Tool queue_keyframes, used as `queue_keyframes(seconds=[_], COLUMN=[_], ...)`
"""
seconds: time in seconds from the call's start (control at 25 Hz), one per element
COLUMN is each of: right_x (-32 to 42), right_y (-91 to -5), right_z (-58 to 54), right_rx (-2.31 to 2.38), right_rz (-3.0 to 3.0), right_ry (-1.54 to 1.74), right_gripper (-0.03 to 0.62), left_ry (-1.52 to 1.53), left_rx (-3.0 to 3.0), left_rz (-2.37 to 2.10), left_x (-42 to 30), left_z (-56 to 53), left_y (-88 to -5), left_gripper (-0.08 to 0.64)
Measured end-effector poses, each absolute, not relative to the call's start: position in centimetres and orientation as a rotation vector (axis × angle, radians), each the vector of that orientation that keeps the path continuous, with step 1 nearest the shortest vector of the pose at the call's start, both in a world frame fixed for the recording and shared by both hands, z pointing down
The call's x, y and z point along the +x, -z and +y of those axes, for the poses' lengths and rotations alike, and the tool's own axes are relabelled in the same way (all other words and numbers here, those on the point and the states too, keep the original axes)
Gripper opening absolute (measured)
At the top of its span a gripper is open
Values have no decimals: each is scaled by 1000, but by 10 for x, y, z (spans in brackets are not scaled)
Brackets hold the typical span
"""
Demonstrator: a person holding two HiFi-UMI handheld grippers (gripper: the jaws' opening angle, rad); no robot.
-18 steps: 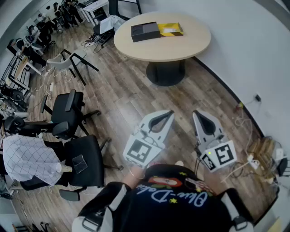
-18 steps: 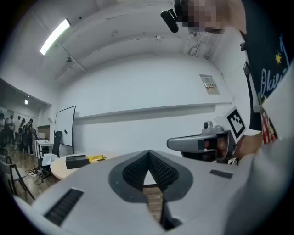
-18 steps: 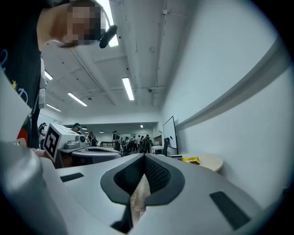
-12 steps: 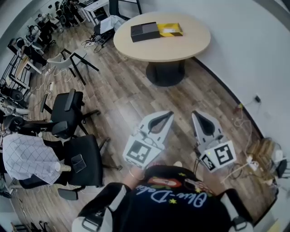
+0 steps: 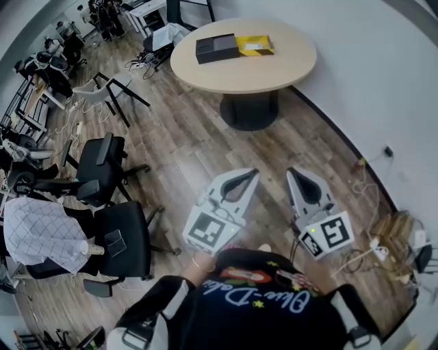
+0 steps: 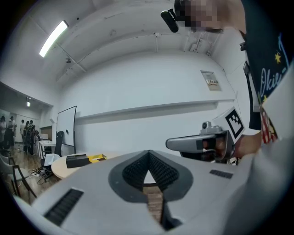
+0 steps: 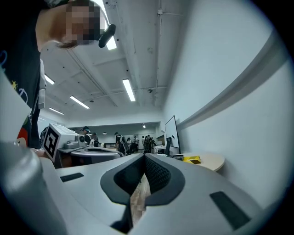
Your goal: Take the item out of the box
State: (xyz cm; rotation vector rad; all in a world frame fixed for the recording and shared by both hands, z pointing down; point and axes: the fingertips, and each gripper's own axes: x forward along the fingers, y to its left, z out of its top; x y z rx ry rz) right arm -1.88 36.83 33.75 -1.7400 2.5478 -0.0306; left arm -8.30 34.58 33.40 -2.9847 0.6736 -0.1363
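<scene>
A black box (image 5: 217,49) and a yellow box (image 5: 255,46) lie side by side on a round beige table (image 5: 267,72) far ahead; the black box (image 6: 77,160) and the yellow box (image 6: 97,158) show small at the left in the left gripper view, and the yellow box (image 7: 192,159) on the table's edge in the right gripper view. My left gripper (image 5: 254,172) and right gripper (image 5: 292,171) are held close to my body over the wooden floor, far from the table. Both are shut with nothing between the jaws. The tips meet in each gripper view, left gripper (image 6: 149,152) and right gripper (image 7: 144,157).
Black office chairs (image 5: 109,171) stand at the left, one draped with a checked shirt (image 5: 41,232). A folding chair (image 5: 106,92) is left of the table. Cables and sockets (image 5: 383,232) lie along the white wall at the right. Desks and people (image 5: 102,14) are far back.
The view has shifted slightly: the table and boxes sit a little higher and to the left in the head view. Both grippers stay shut and level.
</scene>
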Motion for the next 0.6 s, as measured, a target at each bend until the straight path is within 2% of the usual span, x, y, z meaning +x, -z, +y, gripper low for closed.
queue_keyframes(seconds=[0.6], right_x=[-10], right_y=[-337], right_z=[345], right_rx=[-1696], right_rz=[2562], right_ry=[21], right_gripper=[-3], left_ry=[172], left_rx=[-2975], left_rz=[708], left_x=[-76], left_z=[320], left_y=[-344], left_gripper=[-6])
